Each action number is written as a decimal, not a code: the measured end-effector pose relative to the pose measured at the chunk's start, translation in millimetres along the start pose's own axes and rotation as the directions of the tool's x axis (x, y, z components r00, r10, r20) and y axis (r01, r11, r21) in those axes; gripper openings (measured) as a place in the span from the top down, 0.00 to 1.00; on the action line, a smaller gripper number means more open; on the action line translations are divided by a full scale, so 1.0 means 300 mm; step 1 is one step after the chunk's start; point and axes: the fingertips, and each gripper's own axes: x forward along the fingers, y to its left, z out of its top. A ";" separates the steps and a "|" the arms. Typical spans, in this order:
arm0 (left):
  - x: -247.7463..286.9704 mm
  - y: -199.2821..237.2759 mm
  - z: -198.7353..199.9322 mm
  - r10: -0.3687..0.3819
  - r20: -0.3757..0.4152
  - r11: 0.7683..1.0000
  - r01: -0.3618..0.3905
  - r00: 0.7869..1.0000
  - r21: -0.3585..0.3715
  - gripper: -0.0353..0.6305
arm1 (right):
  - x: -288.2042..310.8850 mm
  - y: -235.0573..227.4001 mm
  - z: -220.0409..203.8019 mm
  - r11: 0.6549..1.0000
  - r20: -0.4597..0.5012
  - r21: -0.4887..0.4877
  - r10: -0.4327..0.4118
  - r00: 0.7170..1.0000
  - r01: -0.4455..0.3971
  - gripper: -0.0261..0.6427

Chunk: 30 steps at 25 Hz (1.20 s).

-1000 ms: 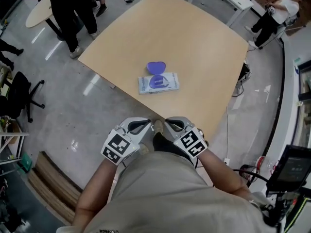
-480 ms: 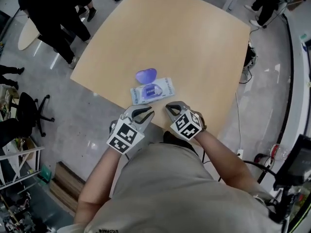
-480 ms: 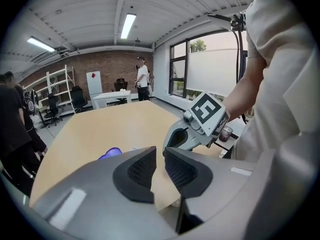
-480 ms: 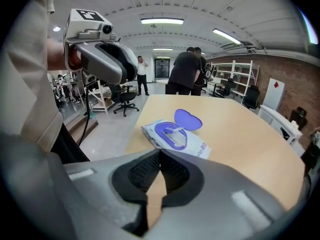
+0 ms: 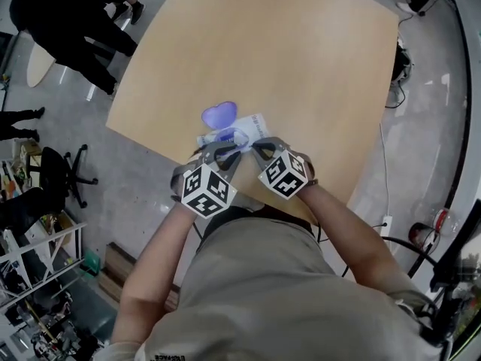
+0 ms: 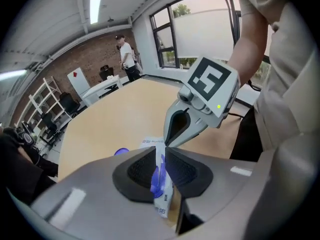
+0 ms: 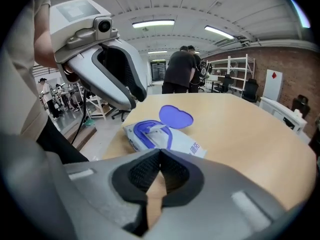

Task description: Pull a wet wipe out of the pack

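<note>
- Left gripper (image 6: 160, 156) and right gripper (image 7: 160, 156) have advanced to the wipe pack (image 5: 252, 128).
- Left's ribbed black pads are a slit apart and empty; right's are pressed together and empty.
- Soft white-purple pack lies at their 12 o'clock on the tan table (image 5: 301, 59), its heart-shaped lid (image 5: 219, 114) open.

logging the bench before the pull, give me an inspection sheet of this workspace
surface: tan table, only the pack on it
job's things: wipe pack near the table's near edge, purple lid flipped open; no wipe pulled out yet
clutter: nothing seen
grippers: left gripper and right gripper side by side just short of the pack, tongs together, holding nothing
cables: black cable on the floor right of the table
surroundings: people standing, office chair, shelving
</note>
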 end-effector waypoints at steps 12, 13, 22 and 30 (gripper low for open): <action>0.159 -0.045 -0.062 -0.039 -0.243 0.942 0.116 0.969 0.313 0.82 | 0.029 0.031 0.009 1.000 -0.002 0.027 0.017 1.000 -0.017 0.96; 0.168 -0.047 -0.071 -0.037 -0.257 0.939 0.122 0.966 0.322 0.82 | 0.030 0.033 0.010 0.999 -0.001 0.028 0.018 1.000 -0.018 0.96; 0.194 -0.044 -0.112 -0.027 -0.321 0.939 0.134 0.947 0.316 0.93 | 0.043 0.062 0.023 0.999 0.004 0.036 0.039 0.999 -0.039 0.96; 0.126 -0.017 -0.058 -0.045 -0.271 0.963 0.114 0.962 0.245 0.94 | 0.050 0.080 0.041 0.998 0.009 0.033 0.046 0.999 -0.046 0.96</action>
